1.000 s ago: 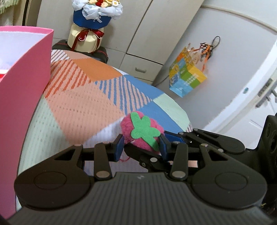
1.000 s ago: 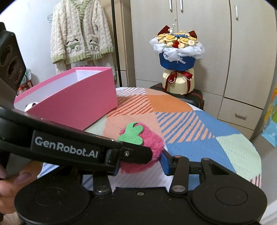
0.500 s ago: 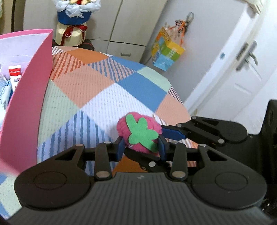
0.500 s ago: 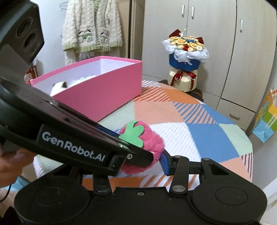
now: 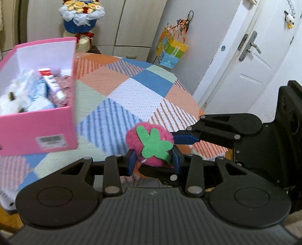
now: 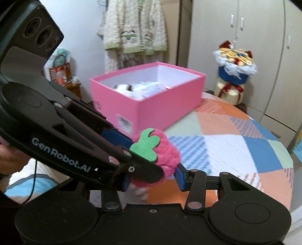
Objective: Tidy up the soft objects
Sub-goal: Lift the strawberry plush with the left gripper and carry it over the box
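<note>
A round table [image 5: 143, 88] filled the middle of both views, draped in a knitted cloth of orange, blue, mint and white patches, some plain and some ribbed with stripes. At the left of the left wrist view sat a pink cardboard box [image 5: 37, 130], straight-walled, white inside, with a barcode label on its near face; fluffy white plush and crinkly packets lay heaped in it. Behind, at the upper left, stood a paper bouquet [image 5: 81, 17] with a blue wrap and red ribbon.

Low in the centre of each view, above the cloth, hung a fuzzy pink plush strawberry [image 5: 149, 145], round and shaggy, topped by a flat green felt leaf [image 5: 154, 144]. The left gripper [image 5: 153, 161], hard black plastic with blue pads, was clamped on its sides. The right gripper [image 6: 152, 179] had its jaws pressed on the same toy, one pad at the berry's right flank, the other half hidden under the left tool's arm.
</note>
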Demonstrator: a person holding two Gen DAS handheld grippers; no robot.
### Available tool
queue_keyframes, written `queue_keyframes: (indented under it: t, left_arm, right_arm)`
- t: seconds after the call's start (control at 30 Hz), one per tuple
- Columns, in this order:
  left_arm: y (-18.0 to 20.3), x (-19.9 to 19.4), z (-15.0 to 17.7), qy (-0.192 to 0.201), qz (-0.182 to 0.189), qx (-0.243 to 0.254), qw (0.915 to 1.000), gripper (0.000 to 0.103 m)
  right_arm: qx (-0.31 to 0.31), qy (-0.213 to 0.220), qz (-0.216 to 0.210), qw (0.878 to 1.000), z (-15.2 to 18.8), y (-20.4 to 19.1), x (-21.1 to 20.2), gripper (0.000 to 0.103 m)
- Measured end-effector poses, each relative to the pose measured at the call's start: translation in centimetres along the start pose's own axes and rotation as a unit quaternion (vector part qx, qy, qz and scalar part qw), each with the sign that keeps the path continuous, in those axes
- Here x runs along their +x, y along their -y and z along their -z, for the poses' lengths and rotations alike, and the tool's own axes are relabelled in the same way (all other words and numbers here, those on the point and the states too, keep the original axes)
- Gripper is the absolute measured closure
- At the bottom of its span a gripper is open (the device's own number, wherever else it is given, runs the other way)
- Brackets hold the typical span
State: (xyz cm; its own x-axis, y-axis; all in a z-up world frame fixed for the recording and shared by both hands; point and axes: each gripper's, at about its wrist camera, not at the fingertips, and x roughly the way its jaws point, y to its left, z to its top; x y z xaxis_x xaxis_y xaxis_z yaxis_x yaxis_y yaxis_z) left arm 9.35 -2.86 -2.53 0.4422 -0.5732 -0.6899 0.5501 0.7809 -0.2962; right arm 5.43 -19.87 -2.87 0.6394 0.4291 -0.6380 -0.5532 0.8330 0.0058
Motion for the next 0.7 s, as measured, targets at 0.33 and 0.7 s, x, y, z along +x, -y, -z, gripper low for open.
queue_keyframes:
  t: [0.33, 0.7]
  left_arm:
    - [-2.6, -7.2, -1.3, 0.056, -0.053, 0.02, 0.9968, 0.066]
    - [-7.9, -8.2, -5.9, 0.127, -0.073, 0.007, 0.9892, 0.066]
  right_arm:
    - [-0.025, 0.053, -0.041, 0.997, -4.8, -4.2, -0.6, 0.05]
    - [0.004, 0.103, -0.073, 0.992, -10.8, -2.3, 3.5, 0.048]
